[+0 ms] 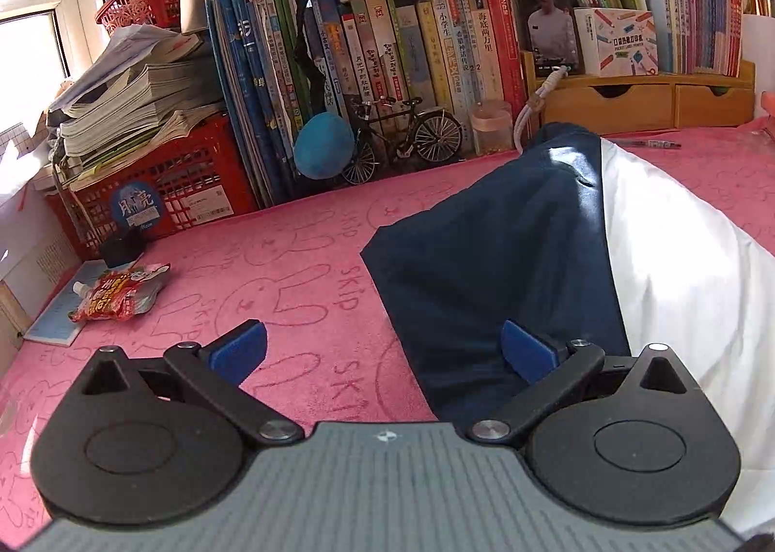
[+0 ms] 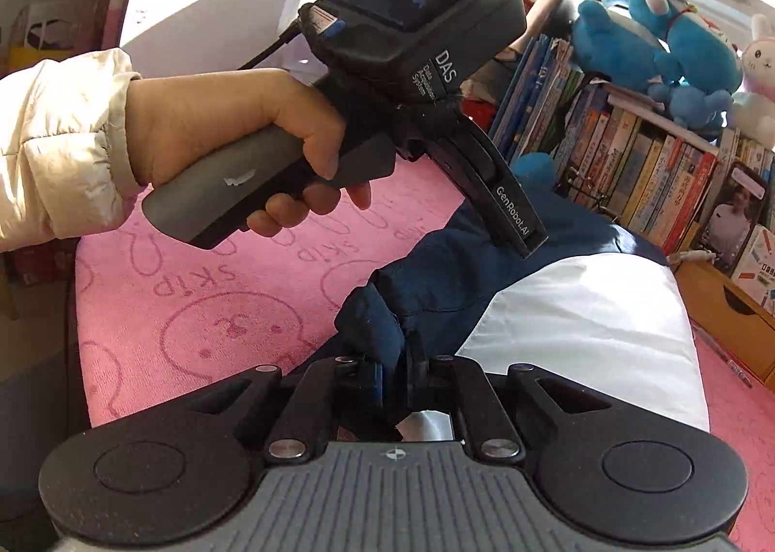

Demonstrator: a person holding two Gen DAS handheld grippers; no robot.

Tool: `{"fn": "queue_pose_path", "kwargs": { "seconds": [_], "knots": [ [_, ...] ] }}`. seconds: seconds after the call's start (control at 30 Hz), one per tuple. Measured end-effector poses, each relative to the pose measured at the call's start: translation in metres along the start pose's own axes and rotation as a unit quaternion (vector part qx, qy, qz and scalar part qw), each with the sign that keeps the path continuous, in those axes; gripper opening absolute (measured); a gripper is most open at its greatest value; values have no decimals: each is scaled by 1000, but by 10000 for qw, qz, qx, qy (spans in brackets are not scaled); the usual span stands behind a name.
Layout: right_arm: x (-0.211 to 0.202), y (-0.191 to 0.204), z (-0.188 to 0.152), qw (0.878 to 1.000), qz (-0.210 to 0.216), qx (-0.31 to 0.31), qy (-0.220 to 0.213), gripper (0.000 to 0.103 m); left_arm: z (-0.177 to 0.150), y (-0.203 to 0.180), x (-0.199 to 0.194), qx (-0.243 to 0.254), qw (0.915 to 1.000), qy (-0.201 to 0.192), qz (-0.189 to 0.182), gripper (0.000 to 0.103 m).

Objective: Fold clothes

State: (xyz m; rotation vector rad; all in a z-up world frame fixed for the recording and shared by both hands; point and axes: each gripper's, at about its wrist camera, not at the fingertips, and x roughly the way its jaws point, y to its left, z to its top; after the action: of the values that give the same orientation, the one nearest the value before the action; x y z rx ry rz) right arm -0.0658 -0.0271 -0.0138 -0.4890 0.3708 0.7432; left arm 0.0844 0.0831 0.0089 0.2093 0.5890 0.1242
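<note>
Nearest, the right claw (image 2: 393,375) is pinching a bunched navy edge of the navy-and-white jacket (image 2: 557,310), which is lying on the pink bunny-print desk (image 1: 290,261). Beyond, the left claw (image 1: 382,348) is hanging spread, gripping nothing. Folding is looking barely begun.

The navy-blue and white fabric jacket (image 1: 557,261) lies spread on the pink towel-covered surface, navy part toward the left, glossy white panel (image 2: 586,324) to the right. Sunlight glints off both halves. The navy cloth is rumpled, one cuff-like navy corner (image 2: 370,327) bunched and lifted at the near edge. Its far end reaches toward the row of books.
</note>
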Motion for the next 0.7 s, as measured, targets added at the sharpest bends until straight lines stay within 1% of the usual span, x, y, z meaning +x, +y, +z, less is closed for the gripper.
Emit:
{"fn": "queue_pose_path", "kwargs": {
  "seconds": [0.07,0.13,0.17,0.27,0.3,0.33,0.37,0.4,0.43,0.47,0.5,0.53,0.57,0.6,0.63,0.7],
  "knots": [
    [2,0,1,10000,58,-6,33,11,-1,1,13,123,9995,0,280,103],
    [3,-2,1,9999,122,14,65,11,-1,3,29,244,9973,60,693,103],
    [4,-3,1,9998,153,31,85,12,0,7,37,213,9965,131,804,103],
    [6,-5,1,9997,199,34,148,13,3,27,56,-239,9955,552,738,103],
    [6,-5,1,9996,213,36,176,13,6,31,55,-275,9934,648,905,103],
    [6,-4,0,9995,225,44,199,14,9,35,53,-309,9914,698,1060,97],
    [5,-2,-1,9995,234,61,213,15,13,37,43,-343,9914,578,1127,96],
    [4,-1,-2,9994,244,78,227,15,17,37,32,-388,9934,425,988,96],
    [3,-1,-3,9993,272,110,221,15,22,35,17,-444,9968,244,621,96],
    [1,-3,-4,9992,330,169,180,17,28,32,3,-487,9984,84,262,99],
    [-1,-6,-4,9989,388,228,140,17,32,27,-6,-480,9988,5,-96,100],
    [-3,-8,-4,9985,446,287,100,28,39,19,-15,-445,9975,-46,-546,101],
    [-7,-12,-5,9976,564,389,23,52,44,10,-22,-410,9943,-90,-975,101],
    [-16,-19,-7,9952,774,574,-139,64,48,1,-26,-376,9907,-108,-1302,101],
    [-28,-29,-10,9925,895,772,-308,77,50,-8,-28,-325,9879,-125,-1510,101],
    [-52,-47,-18,9879,899,1144,-539,79,55,-30,-29,-136,9837,-149,-1784,101]
  ]
}}
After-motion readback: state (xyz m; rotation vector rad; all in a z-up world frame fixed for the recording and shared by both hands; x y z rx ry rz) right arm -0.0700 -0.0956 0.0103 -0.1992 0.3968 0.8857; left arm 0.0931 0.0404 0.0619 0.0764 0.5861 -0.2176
